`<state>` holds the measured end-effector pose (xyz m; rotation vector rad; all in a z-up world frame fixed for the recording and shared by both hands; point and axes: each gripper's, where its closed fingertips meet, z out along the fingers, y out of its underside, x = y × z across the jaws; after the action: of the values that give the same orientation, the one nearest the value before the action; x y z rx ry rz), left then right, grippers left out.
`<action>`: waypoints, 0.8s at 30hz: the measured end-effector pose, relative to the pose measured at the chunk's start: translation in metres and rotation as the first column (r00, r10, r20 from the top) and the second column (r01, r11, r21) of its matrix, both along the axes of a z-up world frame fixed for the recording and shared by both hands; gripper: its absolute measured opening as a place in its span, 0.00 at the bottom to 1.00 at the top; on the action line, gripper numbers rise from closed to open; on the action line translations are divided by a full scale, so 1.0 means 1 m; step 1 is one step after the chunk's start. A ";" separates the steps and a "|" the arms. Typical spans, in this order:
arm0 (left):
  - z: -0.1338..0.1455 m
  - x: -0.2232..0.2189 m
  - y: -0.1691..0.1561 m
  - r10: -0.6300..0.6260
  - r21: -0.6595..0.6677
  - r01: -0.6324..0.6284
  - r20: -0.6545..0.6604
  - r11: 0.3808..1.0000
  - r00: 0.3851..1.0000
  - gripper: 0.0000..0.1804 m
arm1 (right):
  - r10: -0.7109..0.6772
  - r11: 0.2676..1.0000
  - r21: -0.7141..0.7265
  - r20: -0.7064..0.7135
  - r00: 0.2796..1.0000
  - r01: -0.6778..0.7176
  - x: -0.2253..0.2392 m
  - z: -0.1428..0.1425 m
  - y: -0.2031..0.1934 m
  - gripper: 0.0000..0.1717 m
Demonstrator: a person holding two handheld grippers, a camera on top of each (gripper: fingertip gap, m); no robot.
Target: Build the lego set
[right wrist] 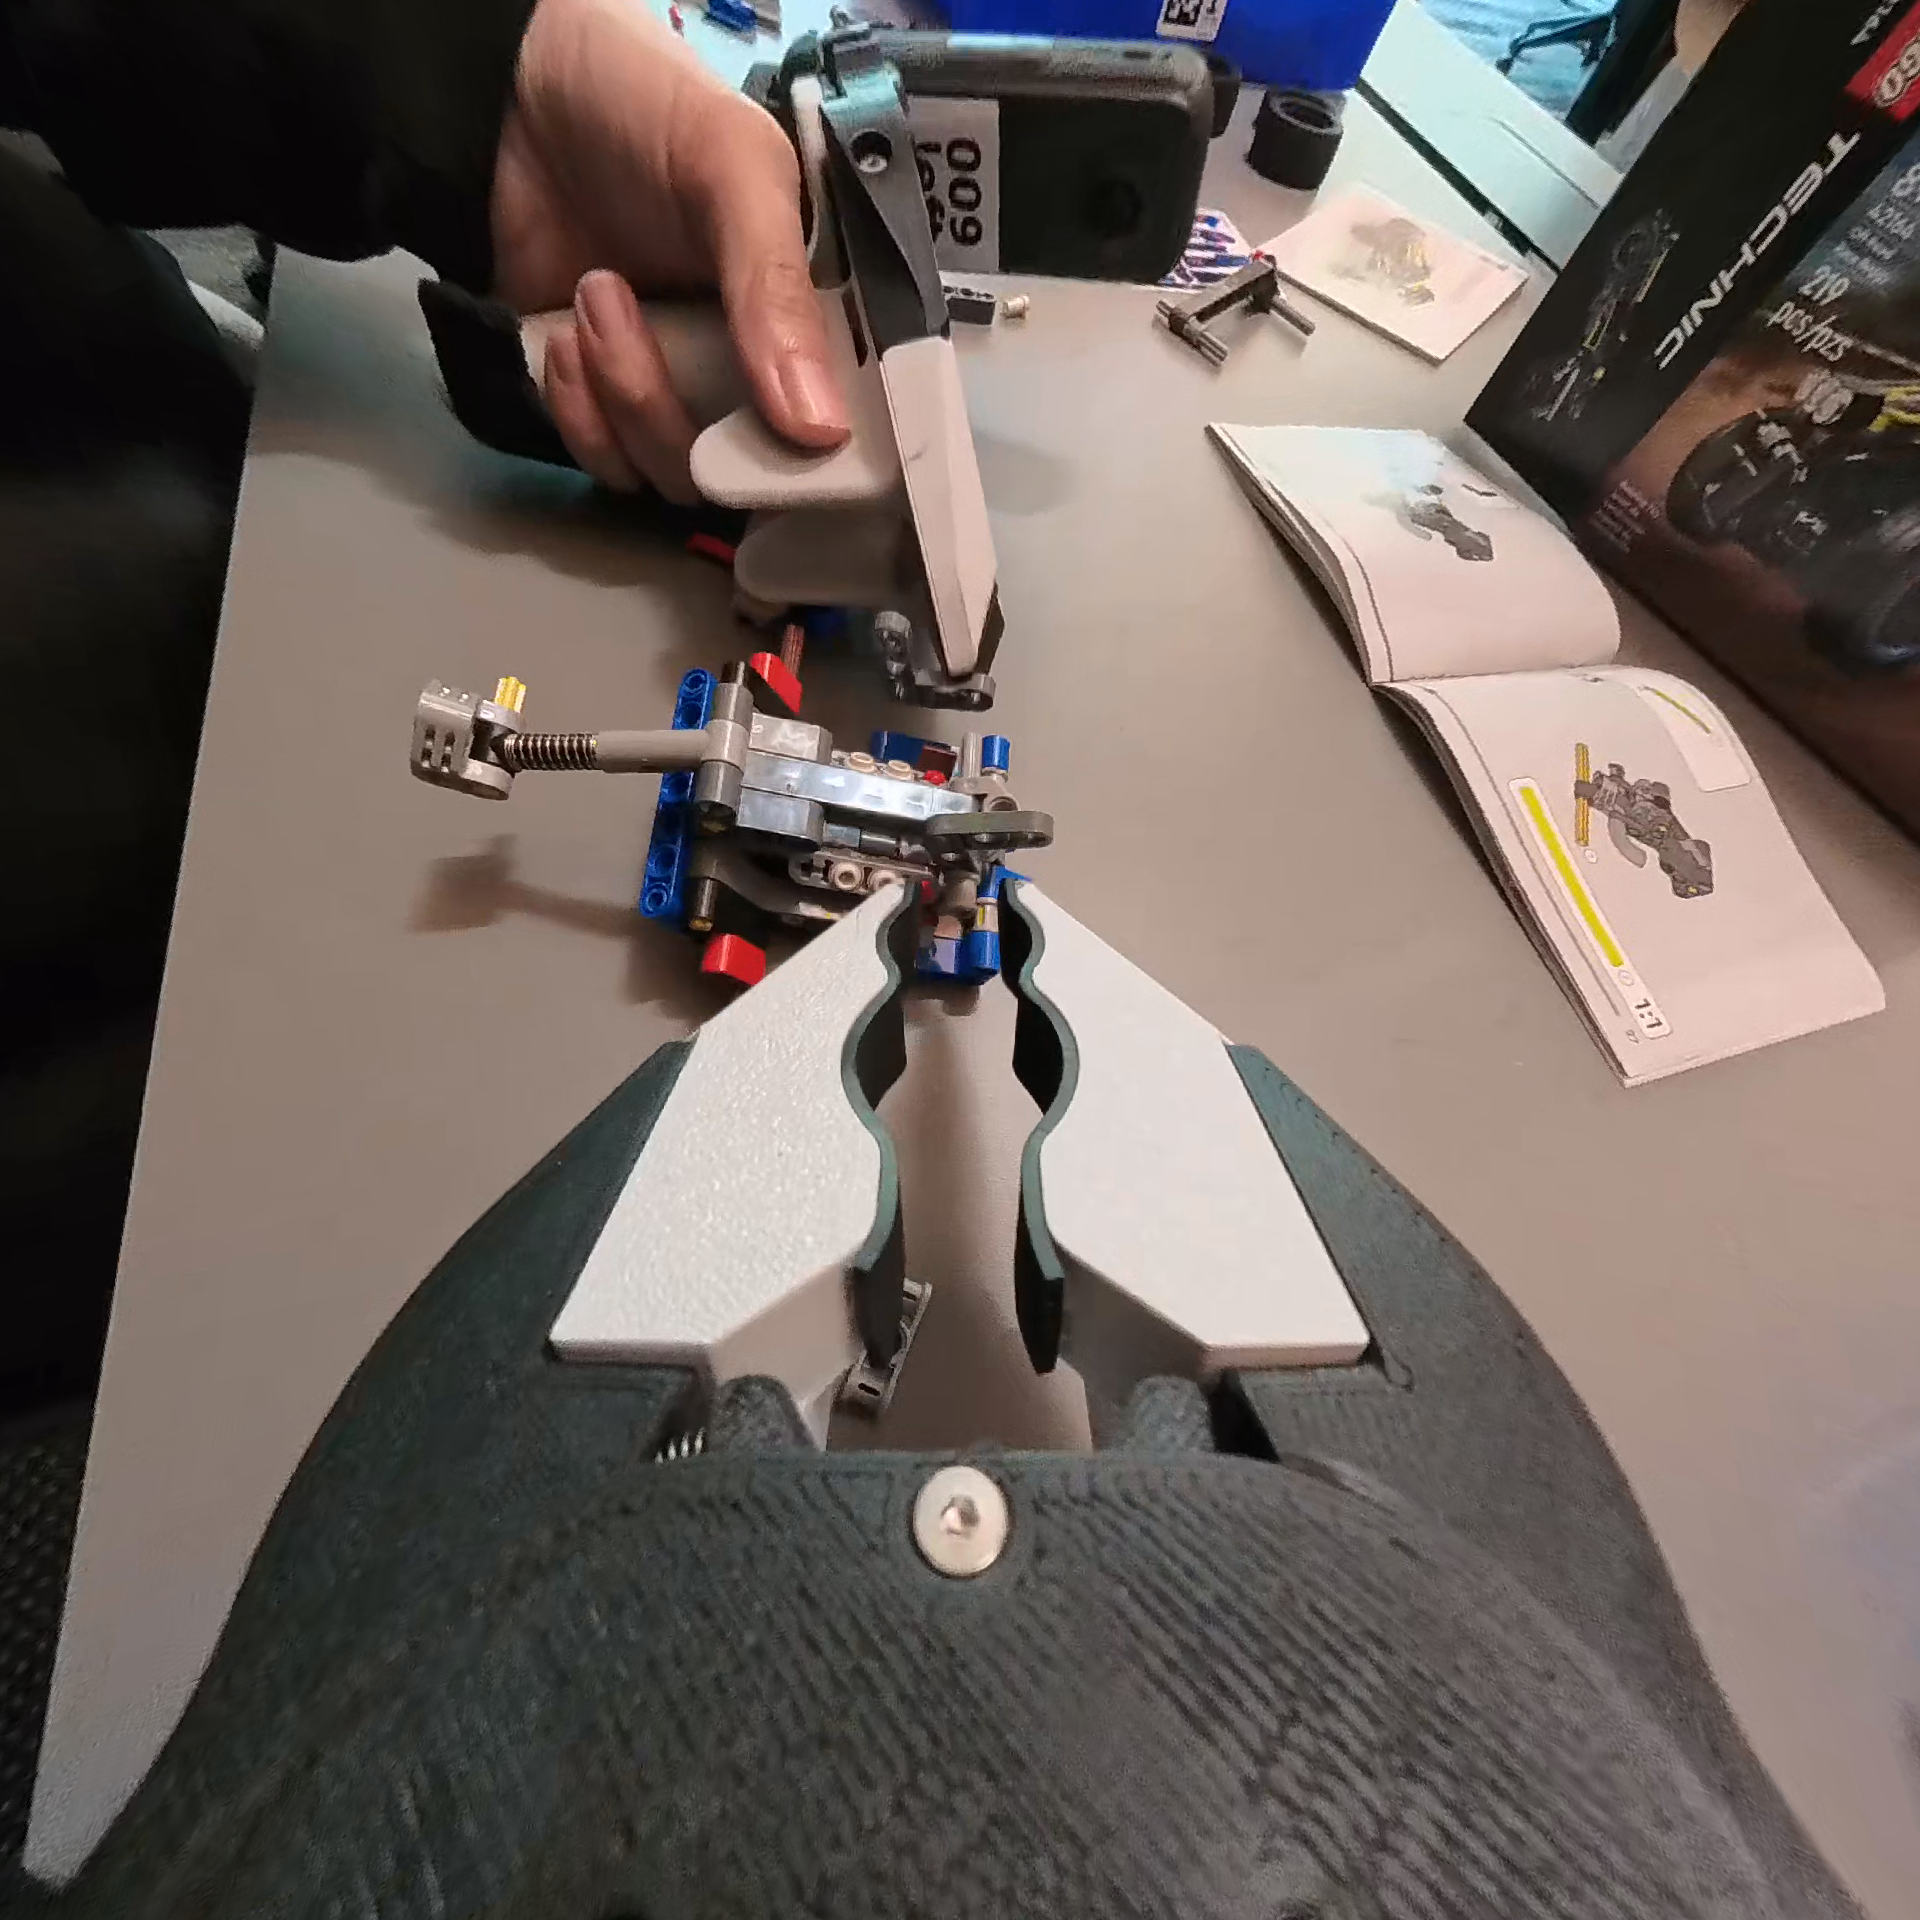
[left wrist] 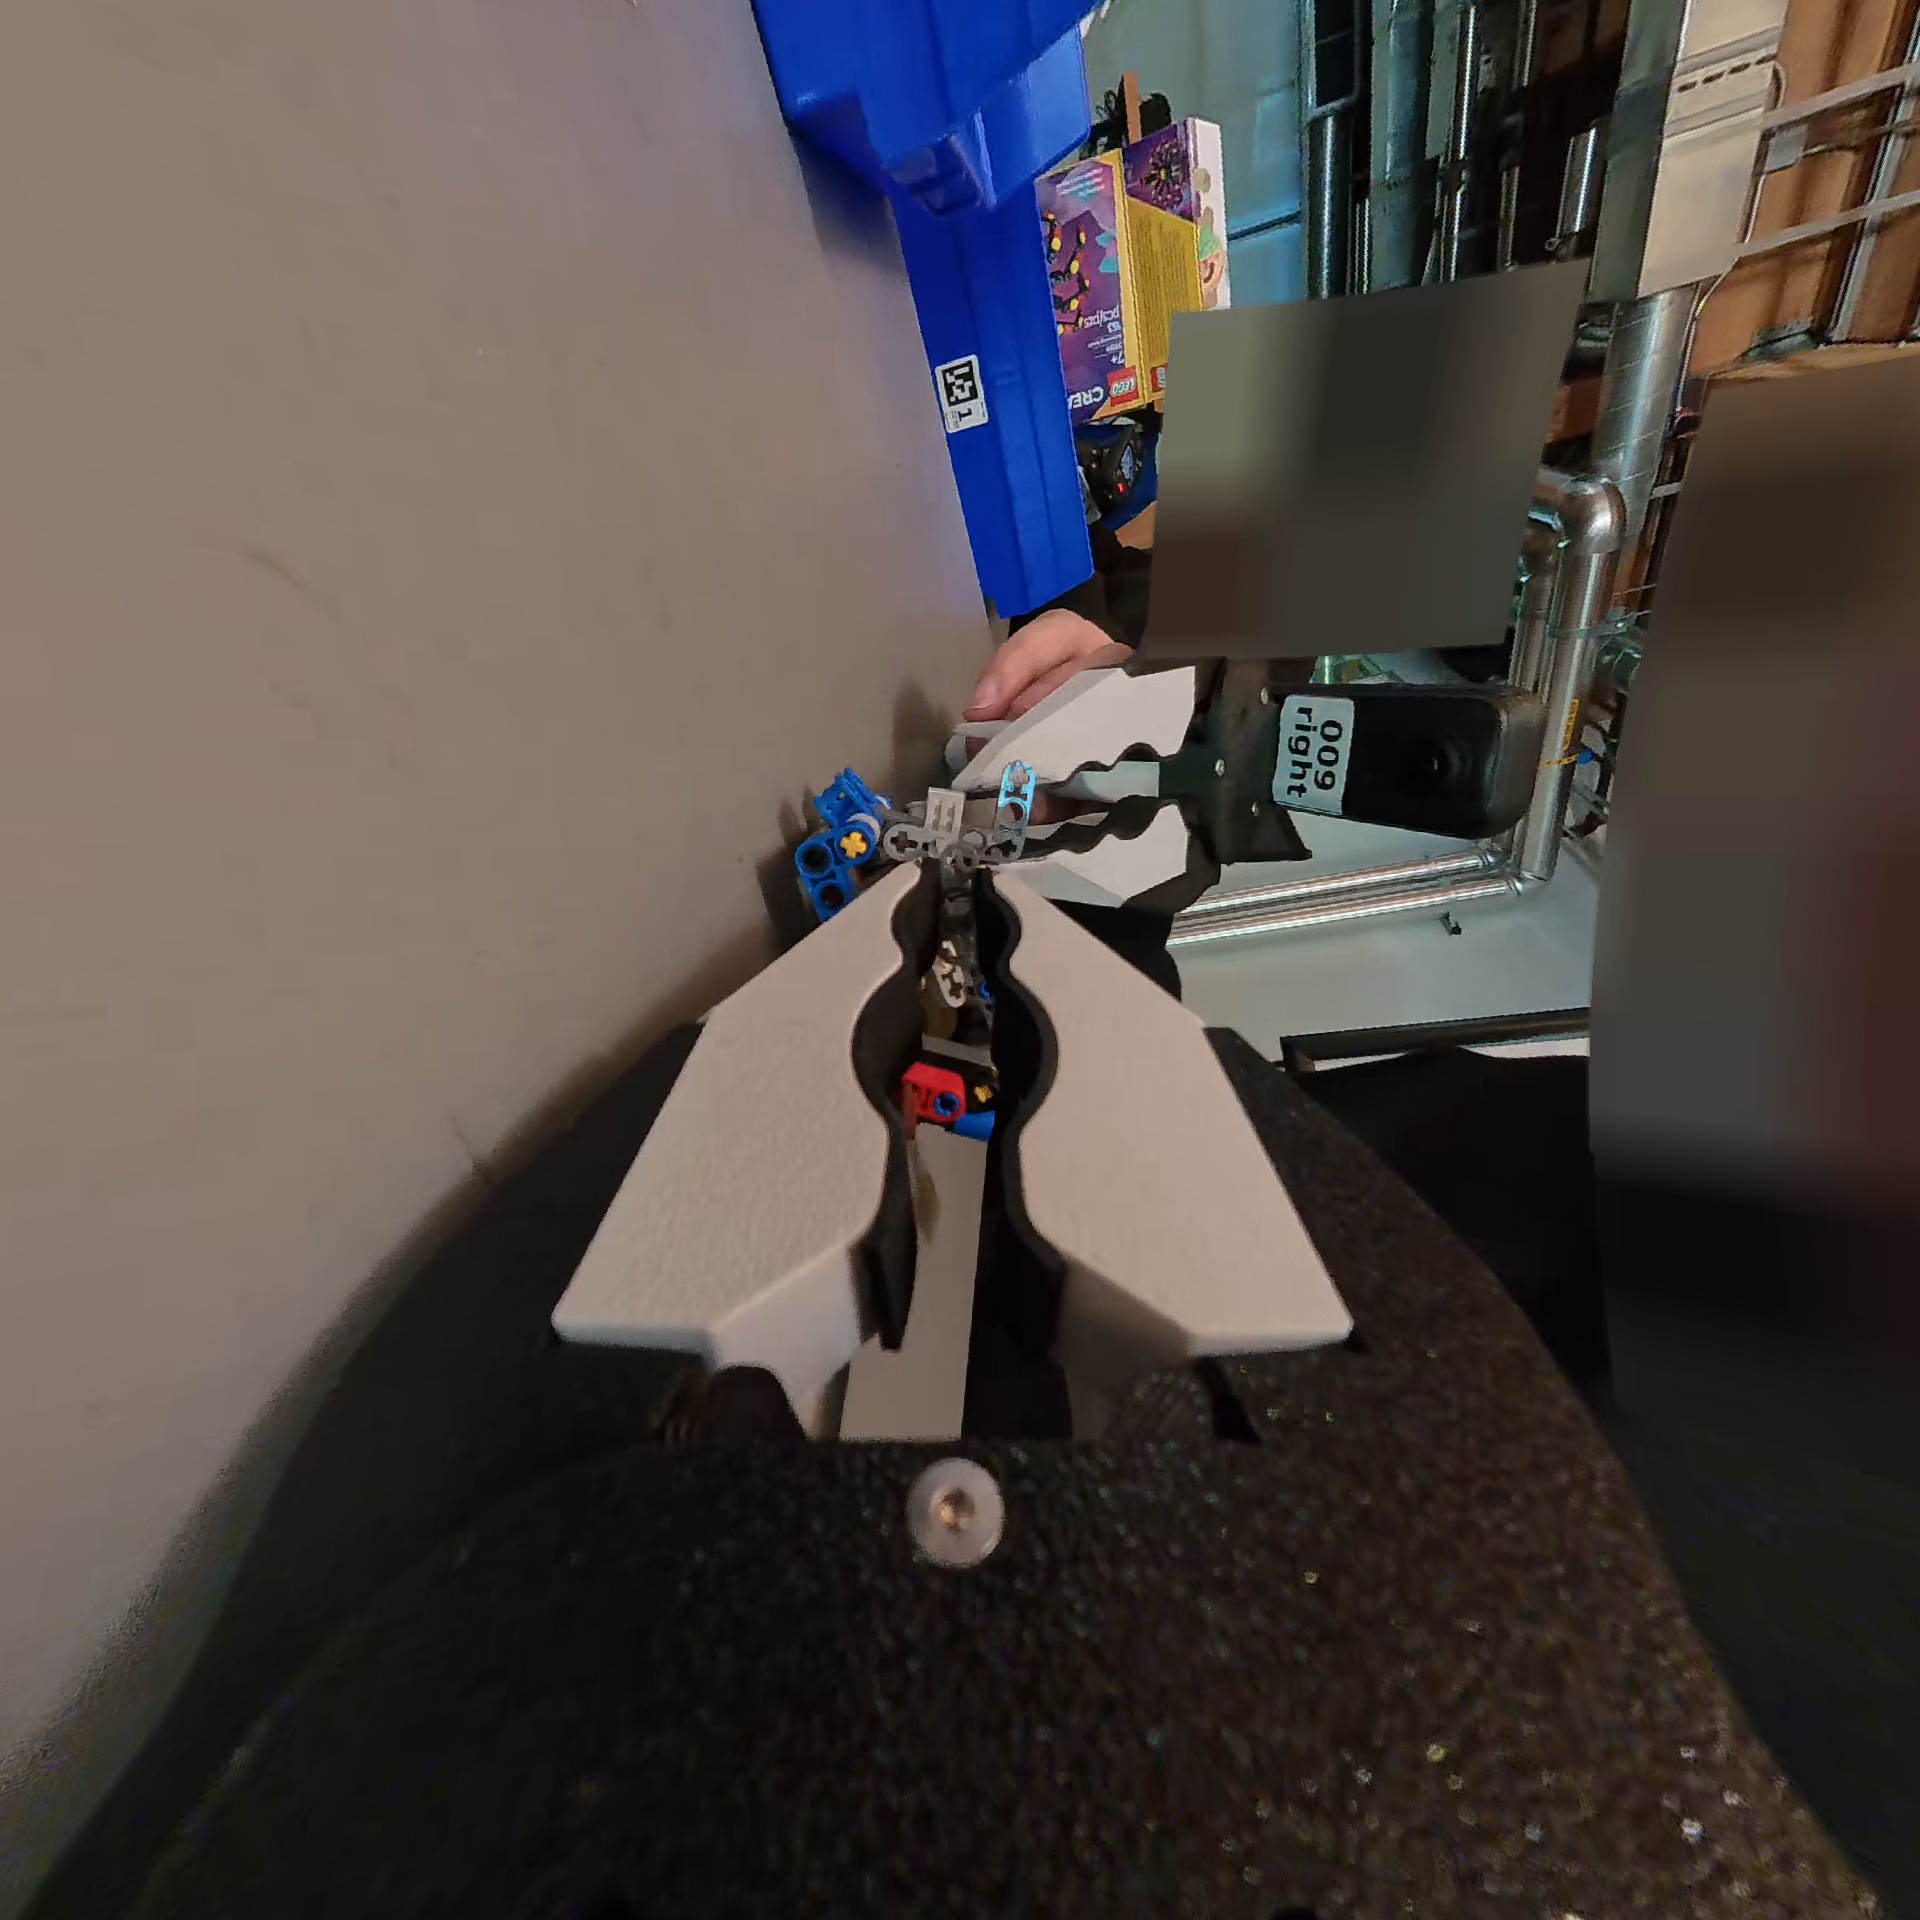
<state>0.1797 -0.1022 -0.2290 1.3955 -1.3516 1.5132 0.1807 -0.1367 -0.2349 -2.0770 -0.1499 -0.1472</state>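
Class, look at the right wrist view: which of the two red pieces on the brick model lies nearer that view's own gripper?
The red piece at the model's near edge, just left of the right gripper's fingertips. The other red piece sits on the far side, toward the left gripper.

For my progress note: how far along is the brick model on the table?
Done: a partly built brick model with blue beams and a spring strut lies on the table. In hand: the right gripper closes around its near end; the left gripper pinches a dark grey connector beside it. Left: loose parts near the open instruction booklet suggest more steps.
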 end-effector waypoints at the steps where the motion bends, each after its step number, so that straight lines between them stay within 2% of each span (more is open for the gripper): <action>1: 0.000 0.000 0.000 -0.003 0.004 0.003 0.002 1.000 1.000 0.02 | 0.000 1.000 -0.012 0.006 1.000 0.000 0.000 -0.002 0.000 0.06; 9: -0.003 -0.002 -0.002 -0.013 0.035 0.013 0.009 0.999 1.000 0.02 | -0.016 0.999 -0.037 0.027 1.000 0.017 0.003 -0.006 0.002 0.02; 18: -0.006 -0.002 -0.002 0.011 0.015 -0.010 -0.087 1.000 0.996 0.02 | -0.015 0.999 -0.042 -0.021 1.000 0.014 0.002 -0.007 0.004 0.02; 24: -0.011 -0.002 -0.001 0.028 0.064 -0.021 -0.109 0.998 0.994 0.02 | -0.011 0.999 -0.043 -0.026 1.000 0.010 -0.001 -0.007 0.005 0.02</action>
<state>0.1776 -0.1033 -0.2404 1.5165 -1.3285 1.3984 0.1801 -0.1317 -0.2419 -2.1217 -0.1276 -0.1239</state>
